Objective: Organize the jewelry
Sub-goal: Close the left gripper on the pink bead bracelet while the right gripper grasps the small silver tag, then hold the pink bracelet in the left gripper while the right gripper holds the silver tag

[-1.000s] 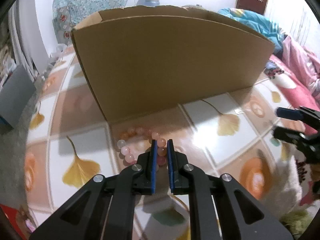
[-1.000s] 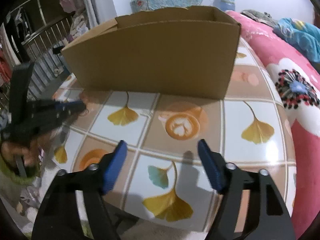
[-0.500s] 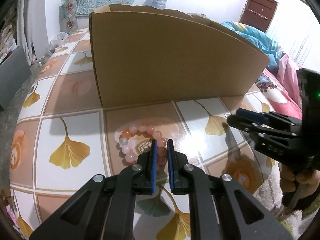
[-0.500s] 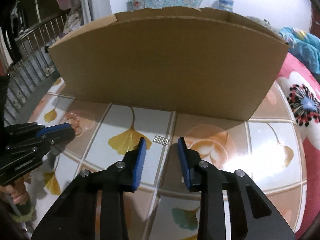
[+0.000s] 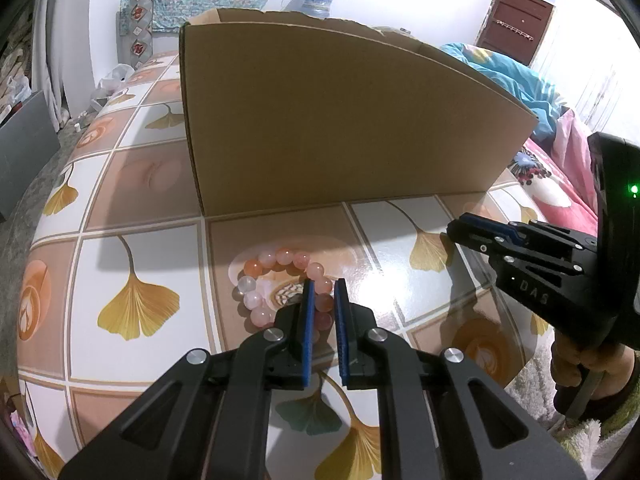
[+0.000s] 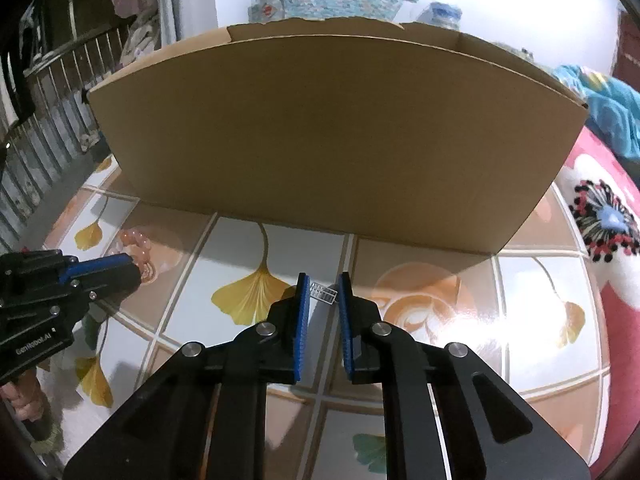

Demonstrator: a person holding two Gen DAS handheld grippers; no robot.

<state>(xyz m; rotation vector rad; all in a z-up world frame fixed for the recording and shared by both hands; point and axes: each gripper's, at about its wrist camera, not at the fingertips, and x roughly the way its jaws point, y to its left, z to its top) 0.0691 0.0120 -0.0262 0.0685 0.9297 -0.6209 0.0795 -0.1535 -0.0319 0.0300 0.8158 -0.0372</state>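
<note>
The table [image 5: 132, 208] is showing a glossy grid of white and tan squares, printed with yellow ginkgo leaves, one teal leaf at the near edge, and orange-brown coffee-cup rounds with white swirls. The box [image 5: 332, 120] at the far side is showing plain brown cardboard. The bracelet [image 5: 280, 260] is showing beads of pale pink, peach and milky white. Both grippers are showing black bodies with silver screws; the left gripper [image 5: 322, 292] and the right gripper [image 6: 324, 286] are carrying bright blue fingers [image 6: 301, 320]. A small clear, silvery piece [image 6: 325, 293] is glinting between the right ones. The bed [image 6: 608, 208] on the right is showing a pink cover with a black, red and blue flower.
</note>
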